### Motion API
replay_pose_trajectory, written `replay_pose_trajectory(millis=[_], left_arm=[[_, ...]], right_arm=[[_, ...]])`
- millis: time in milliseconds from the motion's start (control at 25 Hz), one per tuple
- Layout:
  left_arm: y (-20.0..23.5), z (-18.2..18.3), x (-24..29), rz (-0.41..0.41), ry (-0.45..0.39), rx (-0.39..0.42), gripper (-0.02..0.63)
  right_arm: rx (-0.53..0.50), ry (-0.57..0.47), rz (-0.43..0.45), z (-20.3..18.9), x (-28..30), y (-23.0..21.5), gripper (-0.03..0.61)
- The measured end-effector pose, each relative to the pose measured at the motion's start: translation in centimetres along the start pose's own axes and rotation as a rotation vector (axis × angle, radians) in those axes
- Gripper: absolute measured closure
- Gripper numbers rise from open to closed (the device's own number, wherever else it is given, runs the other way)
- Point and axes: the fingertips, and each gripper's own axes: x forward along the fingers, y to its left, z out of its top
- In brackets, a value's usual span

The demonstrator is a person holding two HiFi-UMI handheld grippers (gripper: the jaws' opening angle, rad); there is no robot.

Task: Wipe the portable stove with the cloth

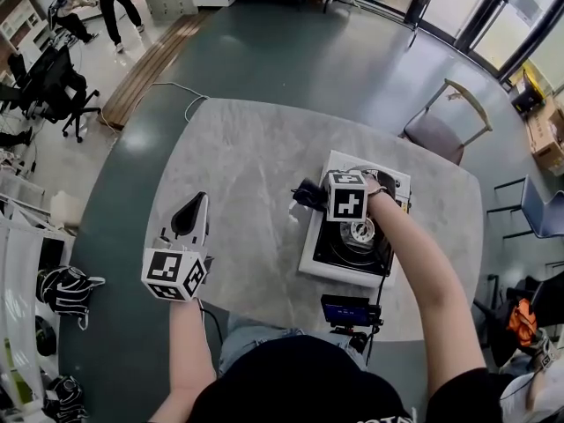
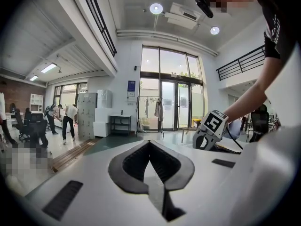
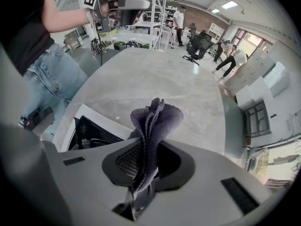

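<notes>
The portable stove (image 1: 328, 263), white-framed with a black top and a round burner, sits on the right half of the marble table (image 1: 247, 166). My right gripper (image 1: 308, 197) hovers over the stove's left far edge, shut on a dark grey cloth (image 1: 305, 196). In the right gripper view the cloth (image 3: 155, 121) sticks up, folded, from between the jaws, with the stove (image 3: 89, 131) below left. My left gripper (image 1: 191, 210) is held off the table's left front, jaws shut with nothing in them. In the left gripper view its tips (image 2: 149, 144) meet, with the right gripper (image 2: 211, 128) beyond them.
A small dark device (image 1: 350, 310) lies at the table's front edge near the stove. A chair (image 1: 445, 126) stands at the far right of the table. Gloves (image 1: 66, 289) lie on racks at the left. People (image 1: 115, 3) and an office chair (image 1: 53, 82) are far back left.
</notes>
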Motion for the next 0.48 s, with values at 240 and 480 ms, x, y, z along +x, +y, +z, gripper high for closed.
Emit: replay_pose_trajectory(millis=[240, 480], left_arm=[[0.2, 0.2, 0.2, -0.006, 0.003, -0.001, 0.601], [0.5, 0.6, 0.4, -0.018, -0.01, 0.011, 0.602]], right_arm=[[-0.021, 0.09, -0.182, -1.1, -0.3, -2.9, 0.514], [0.147, 0.014, -0.25, -0.8, -1.0, -4.3, 0.514]])
